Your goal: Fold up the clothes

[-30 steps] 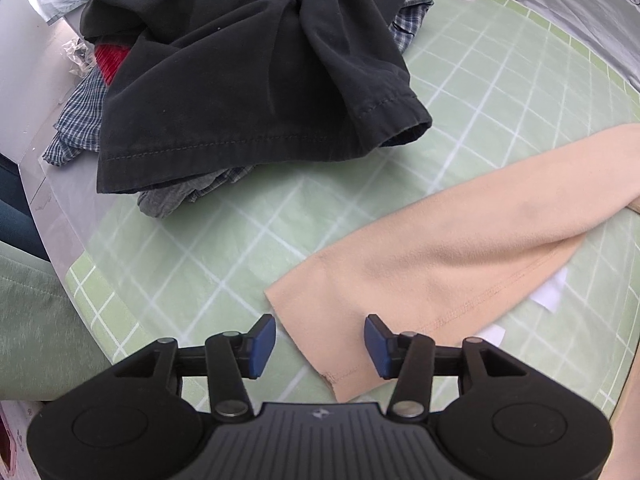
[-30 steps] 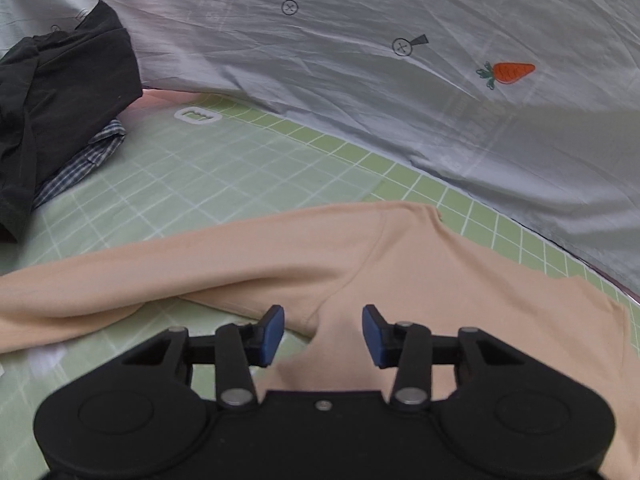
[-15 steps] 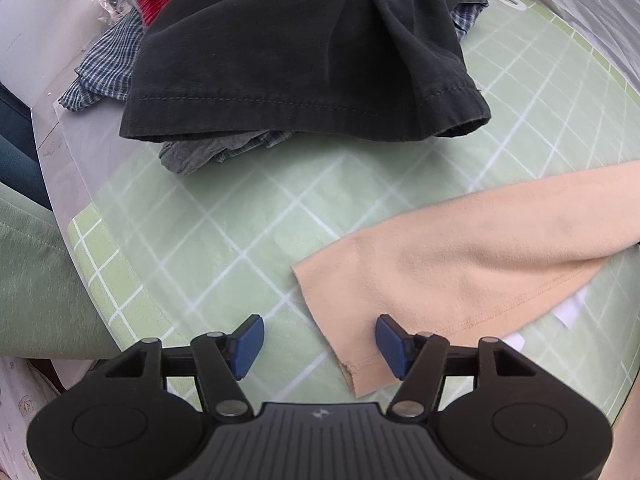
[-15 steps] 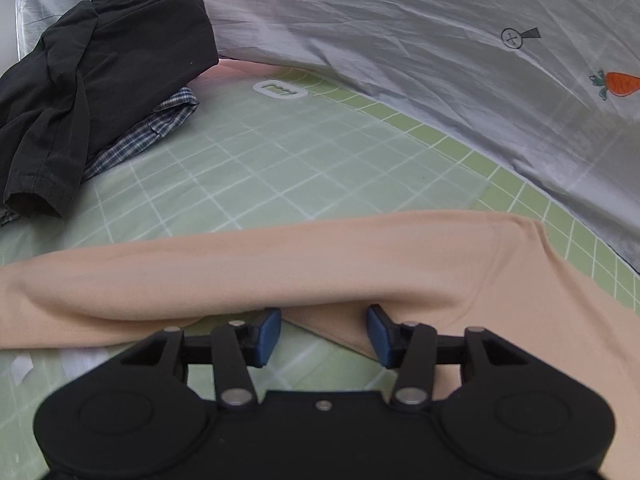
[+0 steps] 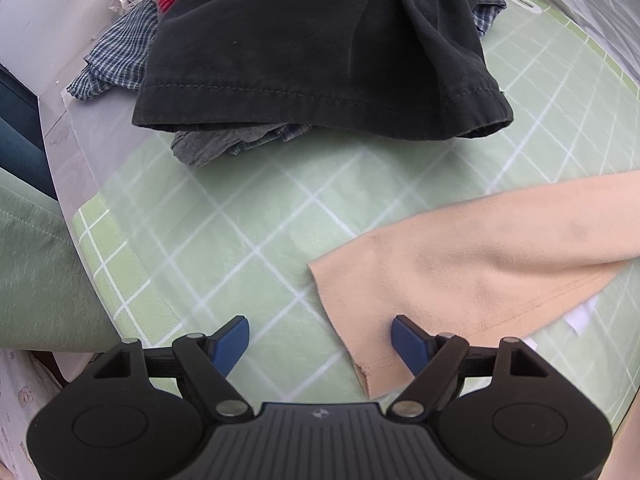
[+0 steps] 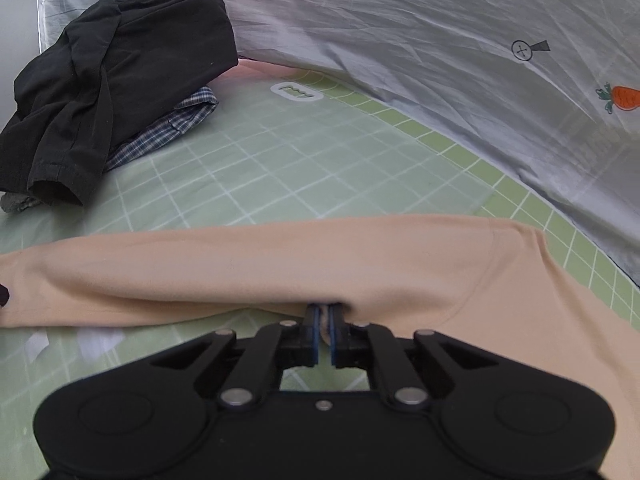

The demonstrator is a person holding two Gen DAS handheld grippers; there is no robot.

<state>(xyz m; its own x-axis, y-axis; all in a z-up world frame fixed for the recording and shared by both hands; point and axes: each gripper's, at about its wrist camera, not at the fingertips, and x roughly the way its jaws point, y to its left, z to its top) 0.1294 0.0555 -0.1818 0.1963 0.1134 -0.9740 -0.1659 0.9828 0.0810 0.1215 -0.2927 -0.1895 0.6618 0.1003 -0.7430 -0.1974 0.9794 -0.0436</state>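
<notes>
On the mat [image 5: 248, 216]: 1 peach garment [image 6: 280, 256], 1 clothes pile [image 5: 320, 48].

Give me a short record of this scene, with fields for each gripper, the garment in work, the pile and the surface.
left gripper: open, fingers wide apart, over the sleeve end
right gripper: shut on the peach shirt
peach shirt: long-sleeved, spread on the mat, sleeve stretched out sideways
pile: black garment on top, plaid shirt under it, unfolded
mat: green, white grid
backdrop: grey sheet with a carrot print
</notes>
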